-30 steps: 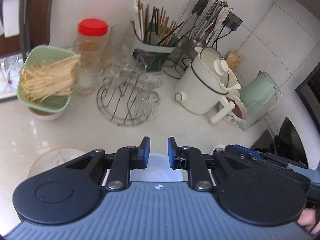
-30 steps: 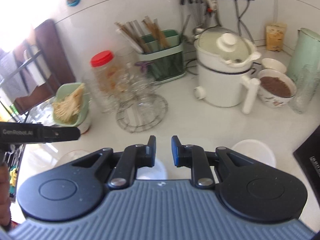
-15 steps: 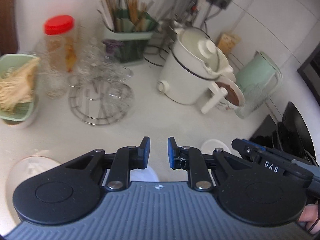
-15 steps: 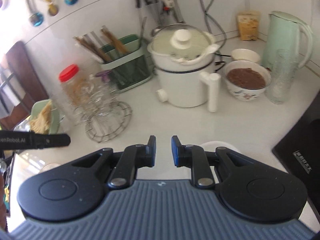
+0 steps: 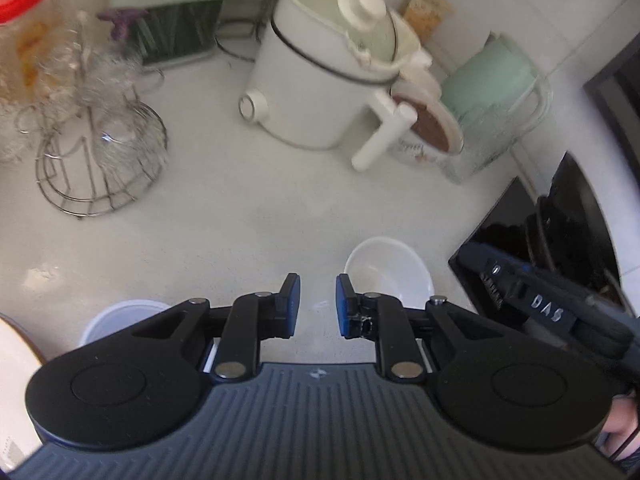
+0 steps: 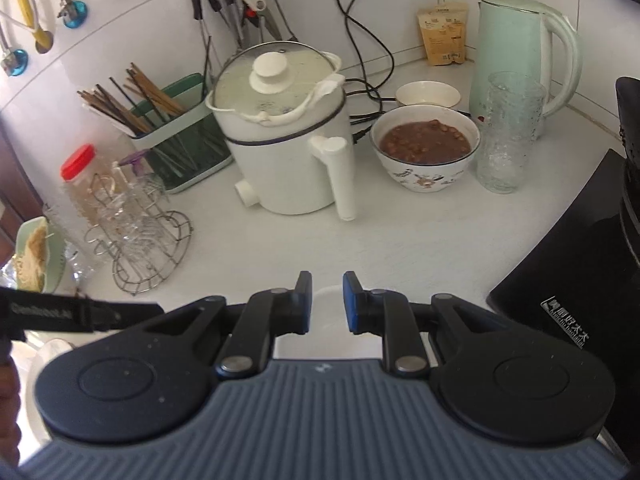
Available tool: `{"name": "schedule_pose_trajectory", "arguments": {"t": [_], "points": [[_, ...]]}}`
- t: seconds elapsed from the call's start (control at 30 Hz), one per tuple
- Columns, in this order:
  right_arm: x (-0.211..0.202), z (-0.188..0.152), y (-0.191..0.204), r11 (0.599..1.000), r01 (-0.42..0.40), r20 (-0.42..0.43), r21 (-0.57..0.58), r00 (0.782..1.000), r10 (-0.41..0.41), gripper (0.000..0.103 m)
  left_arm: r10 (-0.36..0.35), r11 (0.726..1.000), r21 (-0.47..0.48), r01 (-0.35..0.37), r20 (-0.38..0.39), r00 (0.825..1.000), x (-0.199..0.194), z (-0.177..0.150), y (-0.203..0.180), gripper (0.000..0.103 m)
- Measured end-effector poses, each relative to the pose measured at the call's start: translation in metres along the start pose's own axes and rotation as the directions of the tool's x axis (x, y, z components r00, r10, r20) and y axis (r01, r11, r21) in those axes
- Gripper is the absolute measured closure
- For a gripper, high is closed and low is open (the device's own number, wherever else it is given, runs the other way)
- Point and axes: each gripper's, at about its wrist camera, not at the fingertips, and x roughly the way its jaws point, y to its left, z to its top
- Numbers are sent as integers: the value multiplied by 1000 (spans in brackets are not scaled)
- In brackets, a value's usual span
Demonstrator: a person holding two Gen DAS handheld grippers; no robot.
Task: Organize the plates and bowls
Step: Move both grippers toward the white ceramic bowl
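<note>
The small white round bowl [image 5: 389, 268] sits just right of the open, empty left gripper [image 5: 317, 305]; the right gripper [image 6: 327, 303], also open, is right over it.

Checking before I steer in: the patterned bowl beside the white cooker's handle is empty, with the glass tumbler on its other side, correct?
Not quite. The patterned bowl is full of brown food, as the right wrist view shows. It does sit between the cooker's handle and the glass tumbler.

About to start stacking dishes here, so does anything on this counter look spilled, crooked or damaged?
One oddity: the white cooker's lid has pale foamy residue along its front rim, like a boil-over. The bowl of brown food sits upright, nothing spilled around it.
</note>
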Motion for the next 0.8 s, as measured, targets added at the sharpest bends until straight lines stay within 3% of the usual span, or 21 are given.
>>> {"name": "schedule_pose_trajectory", "arguments": {"t": [0.17, 0.23, 0.27, 0.8], "points": [[11, 1, -20, 999, 38, -35, 32, 999, -37, 78, -2, 999, 47, 5, -63, 998, 26, 3, -21, 82], [14, -2, -25, 998, 49, -43, 39, 998, -47, 66, 4, 998, 64, 1, -74, 997, 34, 3, -30, 67], [15, -4, -27, 998, 48, -45, 35, 998, -46, 64, 10, 998, 69, -5, -79, 997, 39, 4, -33, 65], [53, -25, -50, 994, 59, -162, 90, 986, -44, 64, 88, 994, 78, -74, -196, 977, 103, 7, -47, 64]]}}
